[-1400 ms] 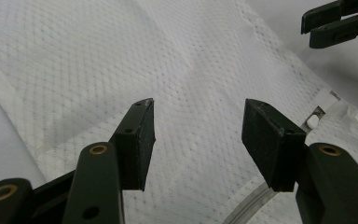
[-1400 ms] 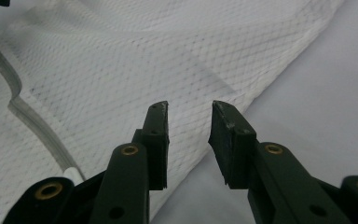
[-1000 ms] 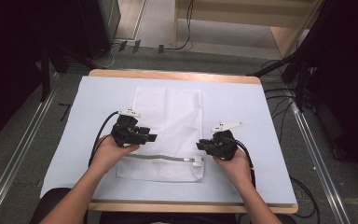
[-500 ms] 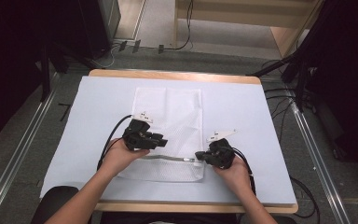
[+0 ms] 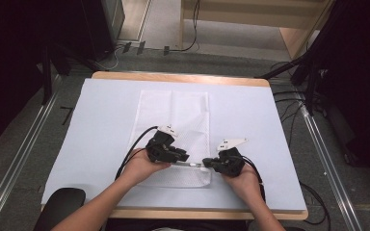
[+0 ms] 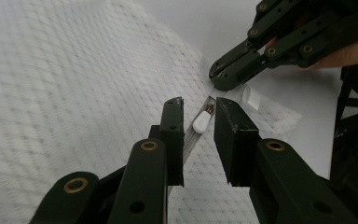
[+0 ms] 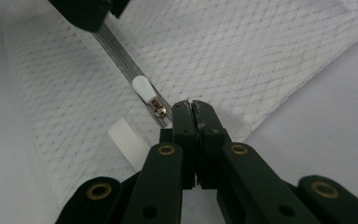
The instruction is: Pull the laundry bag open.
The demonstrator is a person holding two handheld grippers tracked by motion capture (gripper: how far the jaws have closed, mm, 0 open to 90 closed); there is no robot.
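While my left gripper's [image 6: 199, 140] jaws have just been narrowing around the small white plastic zipper pull [image 6: 201, 123], they stand a little apart and haven't pinched it yet. My right gripper [image 7: 192, 106] is clamped tight on the white mesh laundry bag [image 5: 173, 115] at the zipper's end, near the table's front edge. I'd keep that corner taut and square my pads on the tab before closing. My right gripper view reveals the metal slider [image 7: 158, 108]; from the high view it's too small to make out.

Left claw [image 5: 185, 158] moved to zipper pull [image 6: 201, 123], jaws closing.
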